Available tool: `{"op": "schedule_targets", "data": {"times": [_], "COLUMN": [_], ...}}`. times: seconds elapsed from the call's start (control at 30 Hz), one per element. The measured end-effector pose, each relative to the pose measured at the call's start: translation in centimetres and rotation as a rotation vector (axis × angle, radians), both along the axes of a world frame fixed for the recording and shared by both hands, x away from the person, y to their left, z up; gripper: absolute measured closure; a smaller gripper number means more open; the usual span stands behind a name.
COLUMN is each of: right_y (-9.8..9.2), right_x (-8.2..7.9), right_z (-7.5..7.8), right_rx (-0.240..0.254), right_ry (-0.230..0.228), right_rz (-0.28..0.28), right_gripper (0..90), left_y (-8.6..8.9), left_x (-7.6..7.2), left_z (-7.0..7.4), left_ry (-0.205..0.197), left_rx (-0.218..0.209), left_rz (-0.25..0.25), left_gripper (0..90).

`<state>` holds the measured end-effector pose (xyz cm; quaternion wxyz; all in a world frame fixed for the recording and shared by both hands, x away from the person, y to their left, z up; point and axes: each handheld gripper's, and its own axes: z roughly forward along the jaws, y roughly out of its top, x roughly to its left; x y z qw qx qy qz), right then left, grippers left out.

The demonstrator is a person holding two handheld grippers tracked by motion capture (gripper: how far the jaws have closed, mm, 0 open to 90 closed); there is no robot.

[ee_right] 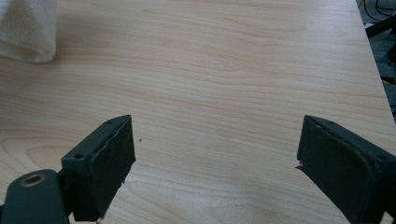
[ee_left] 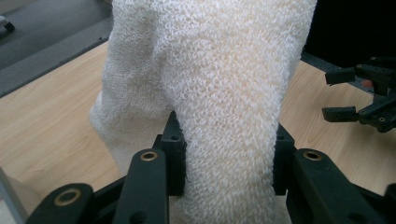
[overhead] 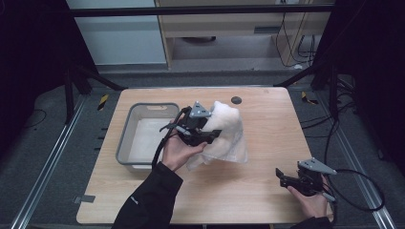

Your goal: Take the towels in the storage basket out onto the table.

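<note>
Above the table, left tongs clamping white towel, right tongs wide, empty.

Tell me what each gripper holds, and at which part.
The left gripper pinches the white towel on a bunched fold, its lower end lying on the table. The right gripper is open, holding nothing.

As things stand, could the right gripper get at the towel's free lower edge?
Probably yes. The right gripper has its jaws wide open over bare table, and nothing lies between it and the towel, which the left gripper holds.
</note>
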<state>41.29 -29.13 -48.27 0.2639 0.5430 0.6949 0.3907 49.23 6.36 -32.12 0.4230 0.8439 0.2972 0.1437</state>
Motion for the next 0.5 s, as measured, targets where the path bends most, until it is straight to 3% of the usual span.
{"op": "schedule_targets", "data": {"times": [0.5], "right_y": [0.0], "right_x": [0.1], "right_z": [-0.1], "right_rx": [-0.020], "right_ry": [0.001], "right_rz": [0.003], "right_gripper": [13.5], "left_y": [-1.5], "left_x": [0.8], "left_z": [-4.8], "left_ry": [0.055], "left_rx": [0.025], "left_rz": [-0.025], "left_gripper": [60.9]}}
